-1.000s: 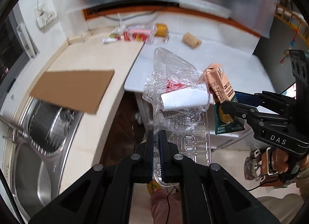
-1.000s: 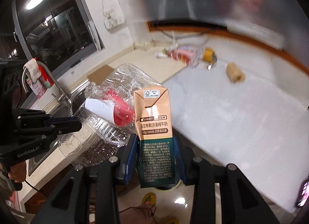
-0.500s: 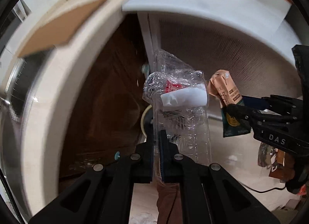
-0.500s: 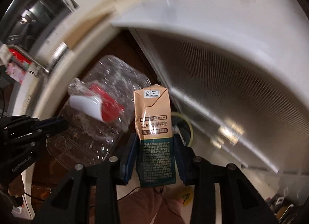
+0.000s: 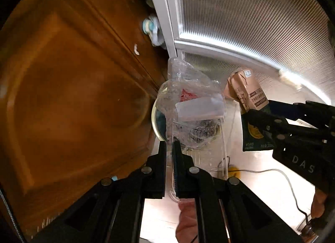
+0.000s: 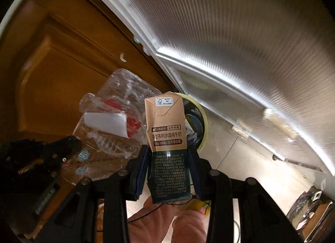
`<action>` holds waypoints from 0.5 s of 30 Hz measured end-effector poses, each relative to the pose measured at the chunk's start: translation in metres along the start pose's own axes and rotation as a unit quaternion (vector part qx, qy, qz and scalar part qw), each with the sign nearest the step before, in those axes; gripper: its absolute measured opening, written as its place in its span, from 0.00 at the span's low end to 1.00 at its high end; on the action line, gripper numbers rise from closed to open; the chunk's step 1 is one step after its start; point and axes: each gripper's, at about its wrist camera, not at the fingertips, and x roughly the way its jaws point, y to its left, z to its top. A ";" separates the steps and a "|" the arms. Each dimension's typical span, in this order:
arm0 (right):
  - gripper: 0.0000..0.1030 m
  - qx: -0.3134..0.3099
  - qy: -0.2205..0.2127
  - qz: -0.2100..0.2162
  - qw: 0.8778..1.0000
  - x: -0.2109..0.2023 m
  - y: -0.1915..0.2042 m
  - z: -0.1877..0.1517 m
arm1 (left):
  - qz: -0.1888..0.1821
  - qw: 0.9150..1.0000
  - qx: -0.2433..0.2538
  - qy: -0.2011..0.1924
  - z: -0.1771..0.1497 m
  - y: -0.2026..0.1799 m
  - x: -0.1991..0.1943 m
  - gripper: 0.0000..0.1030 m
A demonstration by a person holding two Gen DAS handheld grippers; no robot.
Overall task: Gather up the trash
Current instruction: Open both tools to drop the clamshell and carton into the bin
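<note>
Brown cabinet door (image 5: 69,96) behind — left tongs (image 5: 170,148) (pinched) on plastic container (image 5: 194,104).

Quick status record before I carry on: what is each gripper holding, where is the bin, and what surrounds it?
left gripper: shut on the edge of a clear plastic container with a red and white label
right gripper: shut on a tan and dark green milk carton, held upright
bin: round, pale yellow rim, on the floor past both items
bin contents: too dark to tell
surroundings: brown wooden cabinet door on one side, ribbed white panel on the other
floor: pale tiles with a cable
</note>
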 end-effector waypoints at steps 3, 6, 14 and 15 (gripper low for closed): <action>0.37 0.011 0.006 -0.005 1.000 0.028 -0.002 0.003 | 0.014 1.000 0.019 0.007 0.010 -0.003 0.026 0.06; 0.37 0.021 0.015 -0.007 1.000 0.052 -0.003 0.004 | 0.036 0.999 0.034 0.017 0.016 0.002 0.045 0.31; 0.51 0.052 -0.005 0.013 0.999 0.062 -0.007 0.006 | 0.047 0.997 0.065 0.007 0.019 0.004 0.046 0.60; 0.52 0.052 -0.010 0.014 0.999 0.059 -0.006 0.005 | 0.046 0.997 0.065 0.006 0.018 0.005 0.044 0.60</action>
